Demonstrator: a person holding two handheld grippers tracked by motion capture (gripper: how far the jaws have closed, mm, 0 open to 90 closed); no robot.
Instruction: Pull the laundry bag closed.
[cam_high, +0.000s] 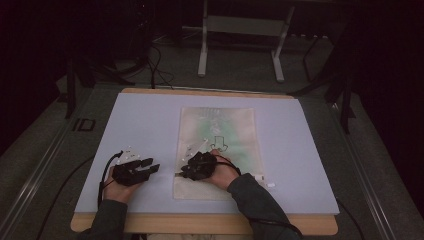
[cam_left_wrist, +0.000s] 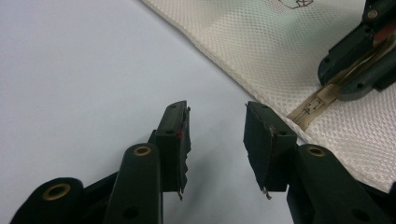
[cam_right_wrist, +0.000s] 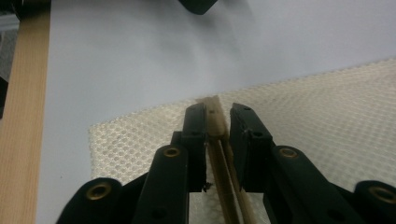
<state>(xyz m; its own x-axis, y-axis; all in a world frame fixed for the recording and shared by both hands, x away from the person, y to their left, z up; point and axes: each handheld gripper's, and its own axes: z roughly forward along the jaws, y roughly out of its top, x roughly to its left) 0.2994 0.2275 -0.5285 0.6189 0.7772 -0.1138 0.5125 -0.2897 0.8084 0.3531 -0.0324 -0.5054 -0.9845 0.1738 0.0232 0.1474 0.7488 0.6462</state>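
The print (cam_high: 218, 142) on the mesh bag (cam_high: 235, 125) is too small to read.

Wooden table (cam_high: 200, 226), top almost fully covered by a pale blue-grey mat (cam_high: 145, 120); wood shows only along the near and far edges. On the mat, centre-right, a cream mesh bag (cam_high: 225, 130) lies flat, long side running away from the person. Small white bits (cam_high: 265, 181) sit on the mat just beside the bag's near right corner.
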